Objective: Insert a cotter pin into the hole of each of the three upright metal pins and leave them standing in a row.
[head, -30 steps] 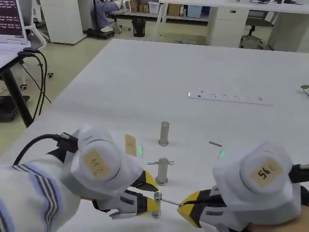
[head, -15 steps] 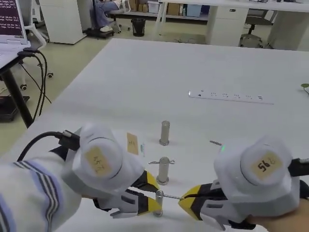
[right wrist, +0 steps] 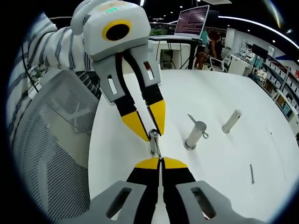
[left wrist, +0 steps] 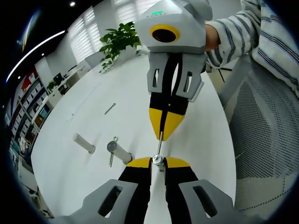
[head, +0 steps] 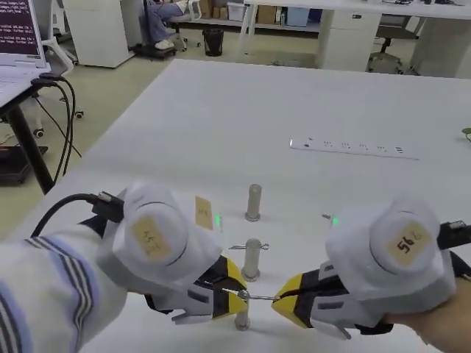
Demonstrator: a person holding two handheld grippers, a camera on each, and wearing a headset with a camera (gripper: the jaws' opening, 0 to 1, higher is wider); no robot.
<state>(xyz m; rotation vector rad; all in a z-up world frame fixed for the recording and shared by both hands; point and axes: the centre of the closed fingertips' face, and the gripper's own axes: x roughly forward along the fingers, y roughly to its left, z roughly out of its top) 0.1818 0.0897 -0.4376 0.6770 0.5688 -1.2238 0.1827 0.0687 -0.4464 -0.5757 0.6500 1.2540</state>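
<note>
Head view: left gripper (head: 229, 296) jaws pinch the near pin (head: 241, 319), at the row's 6 o'clock end, to steady it. Right gripper (head: 283, 301) jaws are pressed on a cotter pin (head: 257, 297) aimed at its hole.

Left gripper view: tip meets pin top; can't tell if through.

Right gripper view: 3 pins upright on tabletop (right wrist: 219, 98). 3 cotters: one held, one in mid pin (right wrist: 196, 134), spare cotter (right wrist: 251, 173) at 4 o'clock. Far pin (right wrist: 232, 121) bare.

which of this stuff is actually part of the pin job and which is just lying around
Part of the job:
near pin, held in the left gripper
cotter pin in the right gripper
middle pin, cotter already through it
far pin
spare cotter pin on the table

Just lying about:
power strip
laptop
potted plant
</note>
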